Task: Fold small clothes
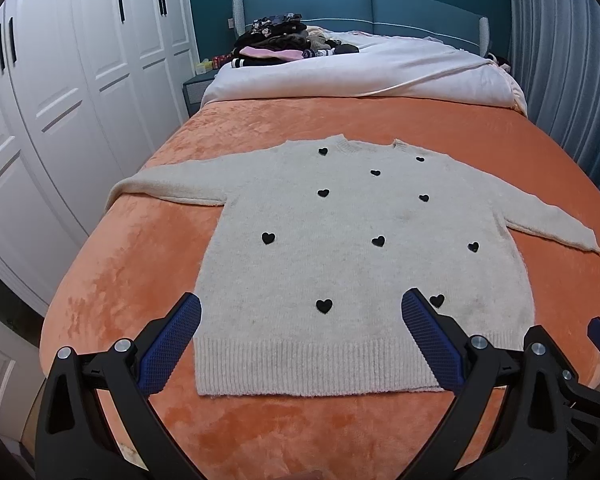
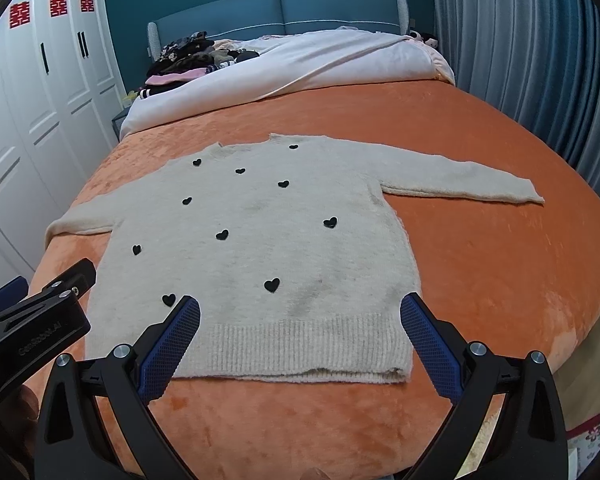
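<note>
A cream knitted sweater (image 1: 360, 272) with several black hearts lies flat, front up, on the orange bedspread (image 1: 320, 440), sleeves spread to both sides and ribbed hem nearest me. It also shows in the right wrist view (image 2: 260, 248). My left gripper (image 1: 302, 308) is open and empty, hovering above the hem on the sweater's left half. My right gripper (image 2: 300, 308) is open and empty above the hem on the right half. The left gripper's black body (image 2: 32, 320) shows at the left edge of the right wrist view.
A white duvet (image 1: 360, 76) is bunched at the head of the bed with a pile of dark clothes (image 1: 284, 40) on it. White wardrobe doors (image 1: 60, 100) stand at the left, blue curtains (image 1: 572, 80) at the right. The bedspread (image 2: 500, 260) drops off at the right.
</note>
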The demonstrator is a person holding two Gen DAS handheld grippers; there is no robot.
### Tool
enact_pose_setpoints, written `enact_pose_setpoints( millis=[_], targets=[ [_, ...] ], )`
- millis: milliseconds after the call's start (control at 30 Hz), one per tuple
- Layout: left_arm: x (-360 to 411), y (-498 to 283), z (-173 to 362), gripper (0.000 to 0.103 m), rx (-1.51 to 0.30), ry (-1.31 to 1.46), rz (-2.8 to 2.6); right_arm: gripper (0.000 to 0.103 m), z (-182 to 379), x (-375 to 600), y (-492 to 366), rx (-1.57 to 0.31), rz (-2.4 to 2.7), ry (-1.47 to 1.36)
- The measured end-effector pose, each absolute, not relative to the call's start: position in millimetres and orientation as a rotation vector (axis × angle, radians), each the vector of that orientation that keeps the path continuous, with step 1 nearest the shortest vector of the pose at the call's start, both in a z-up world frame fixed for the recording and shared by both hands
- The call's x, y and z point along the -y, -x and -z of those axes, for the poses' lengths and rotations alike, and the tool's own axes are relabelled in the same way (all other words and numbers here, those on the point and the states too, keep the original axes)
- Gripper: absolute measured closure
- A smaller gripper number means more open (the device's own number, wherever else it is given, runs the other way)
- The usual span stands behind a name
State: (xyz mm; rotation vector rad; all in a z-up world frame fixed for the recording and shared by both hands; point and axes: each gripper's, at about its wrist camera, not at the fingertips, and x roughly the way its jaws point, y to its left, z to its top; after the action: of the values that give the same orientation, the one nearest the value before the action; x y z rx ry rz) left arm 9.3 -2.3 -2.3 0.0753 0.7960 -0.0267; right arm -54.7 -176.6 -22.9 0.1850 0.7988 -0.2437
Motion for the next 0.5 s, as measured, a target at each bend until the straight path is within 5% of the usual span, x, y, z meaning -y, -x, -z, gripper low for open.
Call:
enact_pose_setpoints(
  millis=[500],
  targets=[
    [2.5,-4.2,-2.6,0.005,-0.78,-0.076,0.027,0.005,16.4,175.0,59.3,-0.785,0.228,-0.199]
  ],
)
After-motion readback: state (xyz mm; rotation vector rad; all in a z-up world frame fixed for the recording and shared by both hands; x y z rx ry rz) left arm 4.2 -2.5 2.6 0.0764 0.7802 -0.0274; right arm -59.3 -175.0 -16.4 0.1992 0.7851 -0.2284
